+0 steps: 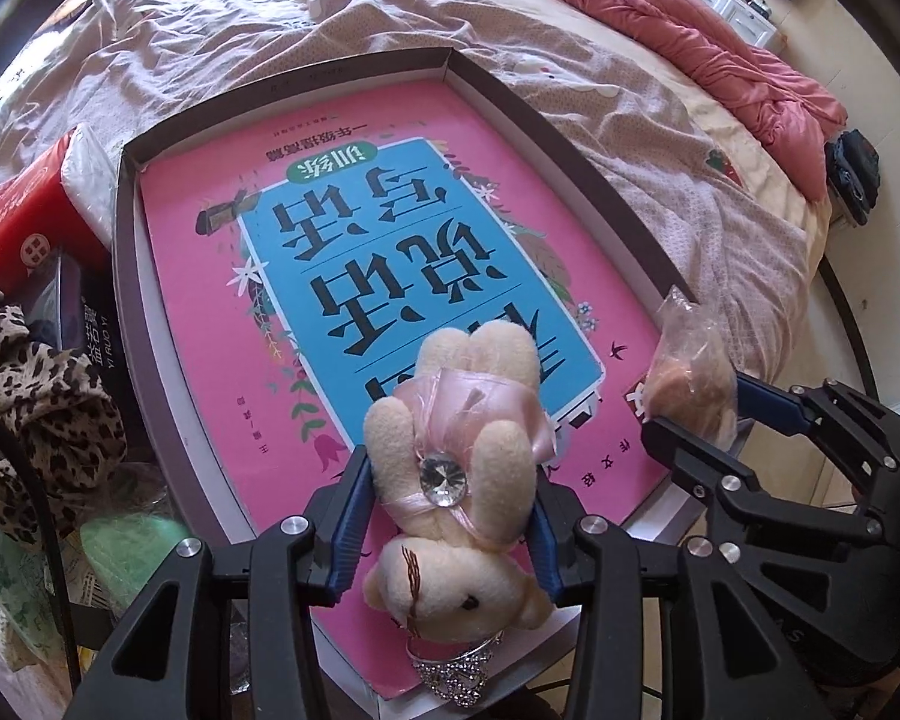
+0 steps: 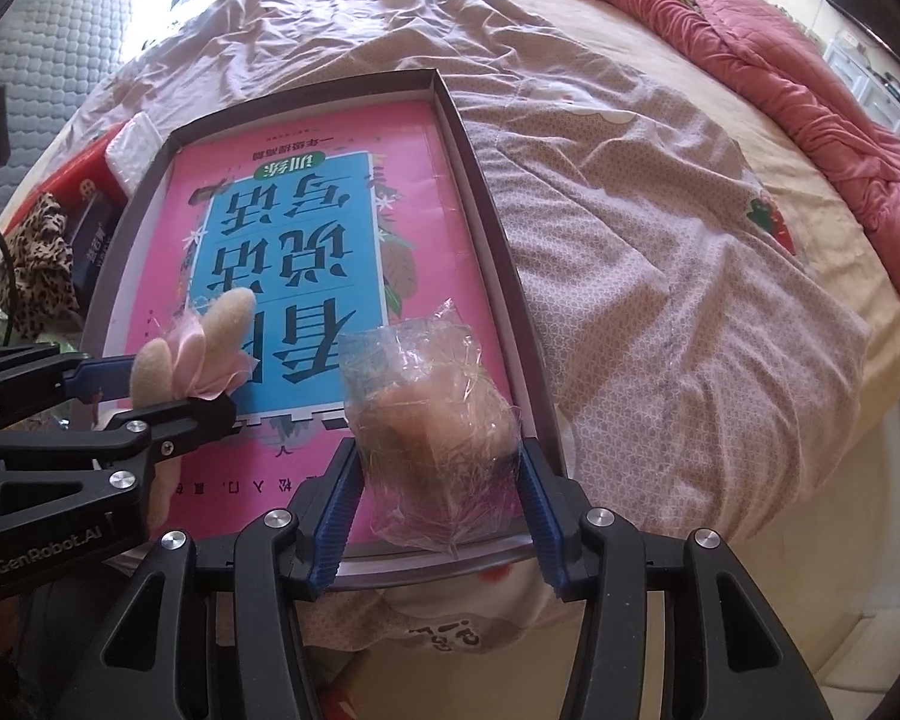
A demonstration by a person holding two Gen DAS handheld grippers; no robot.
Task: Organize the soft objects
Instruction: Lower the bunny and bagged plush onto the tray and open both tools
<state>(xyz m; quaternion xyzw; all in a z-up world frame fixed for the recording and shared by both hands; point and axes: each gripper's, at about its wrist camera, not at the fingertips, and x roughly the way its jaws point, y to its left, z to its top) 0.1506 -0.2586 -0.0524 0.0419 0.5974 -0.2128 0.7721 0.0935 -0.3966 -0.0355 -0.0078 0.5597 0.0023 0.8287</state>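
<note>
Item one: small beige plush bear with pink satin ribbon and glass gem (image 1: 450, 456). Left gripper (image 1: 447, 510) clamping it at waist, over near end of shallow grey cardboard tray (image 1: 127, 324) lined with pink-and-blue book (image 1: 342, 252).
Handling: light, squashy; gem and trinkets likely snagging.

Item two: crinkly clear plastic bag holding peach plush (image 2: 432, 420). Right gripper (image 2: 438, 498) pinching bag sides over tray's near right corner.
Handling: light, probably slippery film; gripping plush bulk likely safest.
</note>
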